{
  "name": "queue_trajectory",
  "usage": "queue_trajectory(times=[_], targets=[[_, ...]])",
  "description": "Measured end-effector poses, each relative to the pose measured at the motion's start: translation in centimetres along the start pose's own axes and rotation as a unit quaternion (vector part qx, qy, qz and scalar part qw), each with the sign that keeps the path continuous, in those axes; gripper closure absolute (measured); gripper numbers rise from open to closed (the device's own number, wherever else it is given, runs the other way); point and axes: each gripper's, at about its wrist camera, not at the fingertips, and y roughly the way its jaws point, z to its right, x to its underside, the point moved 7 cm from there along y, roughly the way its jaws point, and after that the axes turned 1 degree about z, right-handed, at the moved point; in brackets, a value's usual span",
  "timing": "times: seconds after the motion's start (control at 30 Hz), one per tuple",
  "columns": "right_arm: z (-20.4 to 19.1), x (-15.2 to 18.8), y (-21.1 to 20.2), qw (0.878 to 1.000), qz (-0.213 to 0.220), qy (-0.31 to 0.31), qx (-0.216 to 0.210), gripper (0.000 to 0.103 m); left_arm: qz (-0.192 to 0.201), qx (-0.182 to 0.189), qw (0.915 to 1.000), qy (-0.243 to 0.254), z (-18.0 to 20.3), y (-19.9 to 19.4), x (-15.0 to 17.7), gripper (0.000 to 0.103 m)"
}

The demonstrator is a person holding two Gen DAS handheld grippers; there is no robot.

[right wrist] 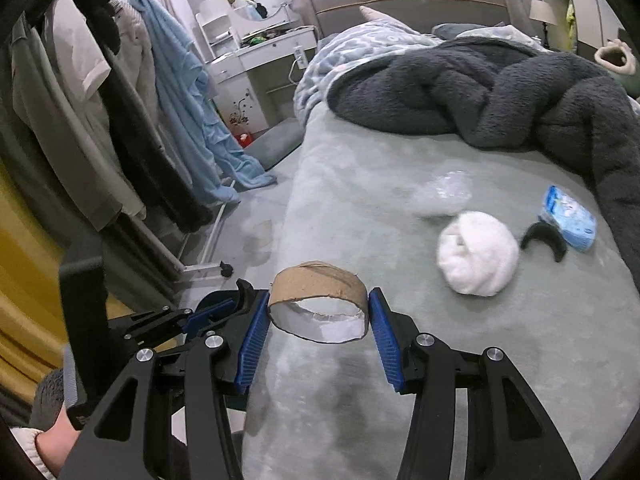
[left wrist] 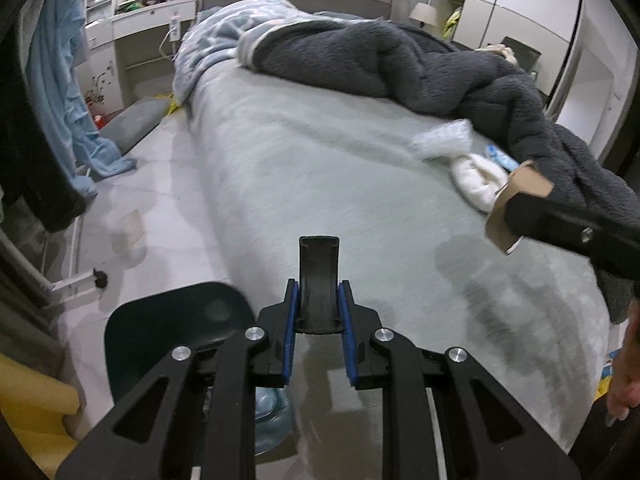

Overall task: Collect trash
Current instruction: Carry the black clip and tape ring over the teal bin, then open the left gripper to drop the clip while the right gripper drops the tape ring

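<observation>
Cardboard, brown outside and pale grey inside, forms the short ring [right wrist: 318, 306] clamped between the ribbed blue pads of the right gripper [right wrist: 318, 320], its fingers [right wrist: 382, 334] pressing both sides of the hoop over the bed [right wrist: 360, 184]. The left gripper [left wrist: 319, 312] has its fingers [left wrist: 291, 320] closed on one curved black plastic piece [left wrist: 319, 276], smooth and arched. Pale green plush covers the mattress. Four loose bits lie on it near the dark fleece blanket [right wrist: 500, 92]: one white fluffy wad [right wrist: 476, 258], one crinkled clear plastic wrapper [right wrist: 440, 194], one blue-and-white packet [right wrist: 568, 220], and one second black arched piece [right wrist: 544, 240] touching that packet. A dark rounded bin [left wrist: 172, 332] sits beside the bed below the left gripper.
</observation>
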Motion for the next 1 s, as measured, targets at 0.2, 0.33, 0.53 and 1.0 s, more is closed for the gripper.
queue_trajectory(times=[0.2,0.33,0.53,1.0], targets=[[-2.0,-0.3,1.0,1.000,-0.005,-0.005,-0.016,0.052,-0.024,-0.027,0.9990,-0.026,-3.4,0.4,1.5,0.082],[-3.6,-0.4,1.8,1.000,-0.011,-0.014,-0.026,0.052,-0.044,-0.039,0.9975,-0.040,-5.3,0.9,2.5,0.082],[-5.2,-0.1,3.5,0.999,-0.025,-0.027,-0.036,0.052,-0.075,-0.054,0.9938,-0.061,-7.7,1.6,4.3,0.081],[-9.0,1.1,7.8,0.994,-0.068,-0.066,-0.057,0.052,-0.131,-0.073,0.9847,-0.089,-11.9,2.4,7.5,0.081]])
